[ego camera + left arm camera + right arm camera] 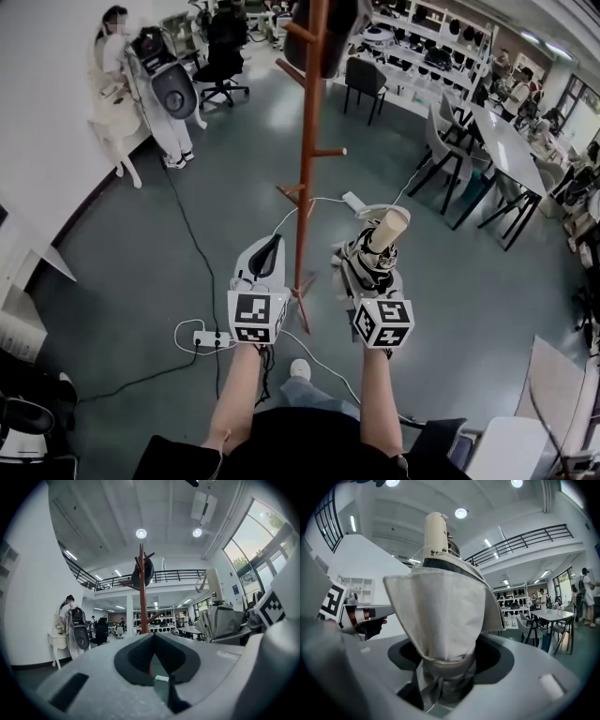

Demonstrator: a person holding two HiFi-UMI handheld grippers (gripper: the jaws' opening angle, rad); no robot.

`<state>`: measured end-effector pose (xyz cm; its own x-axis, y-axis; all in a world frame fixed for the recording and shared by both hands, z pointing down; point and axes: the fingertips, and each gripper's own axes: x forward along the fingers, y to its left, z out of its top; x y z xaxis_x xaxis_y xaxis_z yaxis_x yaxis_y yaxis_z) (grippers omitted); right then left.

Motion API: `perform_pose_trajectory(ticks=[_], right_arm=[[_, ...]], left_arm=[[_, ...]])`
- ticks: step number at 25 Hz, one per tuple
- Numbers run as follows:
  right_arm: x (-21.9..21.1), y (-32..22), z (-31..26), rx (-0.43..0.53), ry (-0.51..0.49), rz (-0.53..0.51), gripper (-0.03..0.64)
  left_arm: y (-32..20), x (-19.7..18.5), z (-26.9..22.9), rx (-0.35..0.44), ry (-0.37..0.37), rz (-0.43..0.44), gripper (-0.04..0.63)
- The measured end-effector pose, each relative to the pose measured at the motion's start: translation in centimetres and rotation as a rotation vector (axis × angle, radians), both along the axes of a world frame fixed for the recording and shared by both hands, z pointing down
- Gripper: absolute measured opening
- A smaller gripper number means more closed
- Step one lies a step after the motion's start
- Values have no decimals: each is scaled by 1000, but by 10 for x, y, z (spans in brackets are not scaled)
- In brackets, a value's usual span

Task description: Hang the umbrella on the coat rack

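Nearest, the right gripper [367, 270] is clamped on the folded beige umbrella [440, 611], held upright. To its left, the left gripper [269, 247] has its 2 jaws together, empty. Just beyond, between them, stands the brown coat rack [308, 141].

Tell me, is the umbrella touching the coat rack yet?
Apart. In the left gripper view the umbrella stands clear to one side of the coat rack, with open room between them.
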<state>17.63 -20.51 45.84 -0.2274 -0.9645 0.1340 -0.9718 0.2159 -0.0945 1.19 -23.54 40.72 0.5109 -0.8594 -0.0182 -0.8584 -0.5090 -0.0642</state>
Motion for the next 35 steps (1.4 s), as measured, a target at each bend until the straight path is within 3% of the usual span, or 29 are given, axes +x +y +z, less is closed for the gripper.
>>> perform_pose_trajectory(ticks=[6,17,27,35], right_arm=[[19,-87,11,-20,16,-41,308],[14,-171,30,-90,19,-81,308],[7,-217,44,-135,24,-60,308],[10,-229,53,-151,9,-75,308]], left_arm=[[-78,25,-1,15,6,-21,4],[-148,39,-9,-2,-9,-7,4],[-188,25,-9,-14,11,11,4],[-186,34,-14,-11,21,16,5]])
